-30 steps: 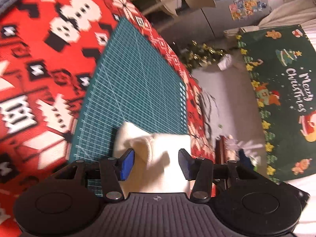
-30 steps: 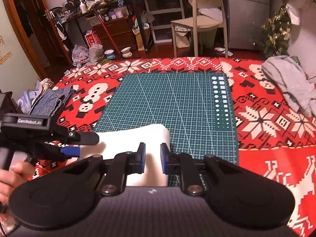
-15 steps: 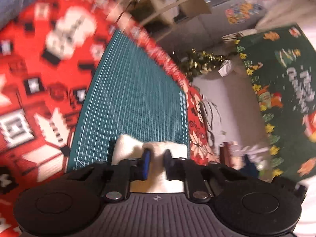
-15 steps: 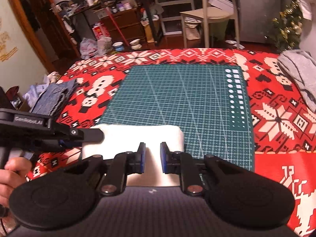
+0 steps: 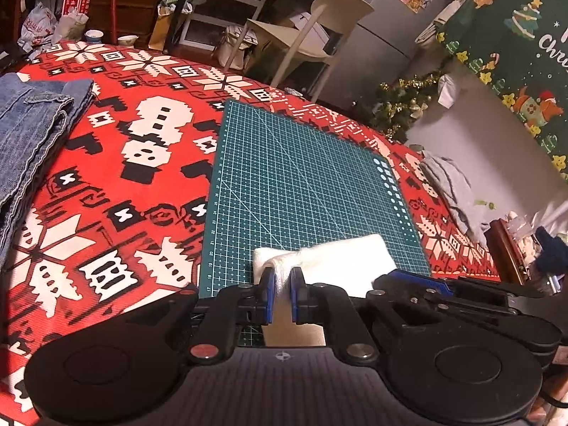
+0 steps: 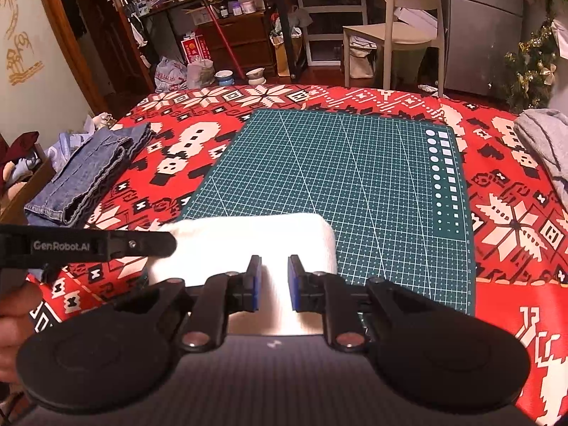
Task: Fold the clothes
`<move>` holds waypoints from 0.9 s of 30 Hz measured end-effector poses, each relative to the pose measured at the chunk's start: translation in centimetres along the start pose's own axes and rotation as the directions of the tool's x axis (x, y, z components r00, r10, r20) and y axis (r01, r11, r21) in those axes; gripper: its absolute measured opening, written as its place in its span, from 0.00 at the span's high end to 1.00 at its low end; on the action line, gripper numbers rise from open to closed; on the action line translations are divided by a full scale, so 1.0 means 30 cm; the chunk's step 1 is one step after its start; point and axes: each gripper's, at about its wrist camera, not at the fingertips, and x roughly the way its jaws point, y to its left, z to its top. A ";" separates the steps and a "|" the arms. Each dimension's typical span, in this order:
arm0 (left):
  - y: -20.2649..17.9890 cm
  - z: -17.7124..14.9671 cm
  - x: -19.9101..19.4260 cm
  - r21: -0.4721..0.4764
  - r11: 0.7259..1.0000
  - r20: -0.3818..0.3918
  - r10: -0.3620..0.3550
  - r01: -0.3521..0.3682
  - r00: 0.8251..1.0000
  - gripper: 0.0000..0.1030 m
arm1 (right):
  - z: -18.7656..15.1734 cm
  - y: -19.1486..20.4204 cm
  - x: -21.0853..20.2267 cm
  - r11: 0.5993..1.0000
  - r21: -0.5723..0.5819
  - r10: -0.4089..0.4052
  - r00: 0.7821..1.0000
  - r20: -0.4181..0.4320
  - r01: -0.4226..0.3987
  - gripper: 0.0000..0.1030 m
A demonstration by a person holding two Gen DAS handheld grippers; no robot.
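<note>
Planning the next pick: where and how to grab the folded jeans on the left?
Grip the folded jeans at the thick rounded fold edge facing the cutting mat, coming in low from that side with the left gripper; there the stacked layers are joined.

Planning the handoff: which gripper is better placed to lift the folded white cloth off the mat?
Left, probably: the left gripper is pinching the white cloth; the right gripper's jaws stand apart over it.

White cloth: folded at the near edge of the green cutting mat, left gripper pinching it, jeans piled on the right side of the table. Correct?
Not quite. The jeans lie on the left side of the table, as the right wrist view shows; the grey garment is on the right. The rest holds: the white cloth sits at the mat's near edge, and the left gripper pinches it.
</note>
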 end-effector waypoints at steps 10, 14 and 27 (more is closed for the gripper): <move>0.001 -0.004 0.015 -0.015 1.000 -0.005 -0.001 0.001 1.000 0.90 | 0.058 -0.038 0.067 0.999 0.037 -0.005 1.000 -0.003 0.005 0.95; 0.023 0.003 0.018 -0.044 0.999 -0.022 -0.024 0.023 0.999 0.88 | 0.068 -0.036 0.088 1.000 0.023 -0.020 1.000 0.001 0.020 0.93; 0.051 0.021 0.007 -0.137 0.989 -0.070 -0.070 0.060 0.995 0.90 | -0.113 0.095 -0.034 0.991 0.056 0.125 0.992 -0.032 -0.123 0.92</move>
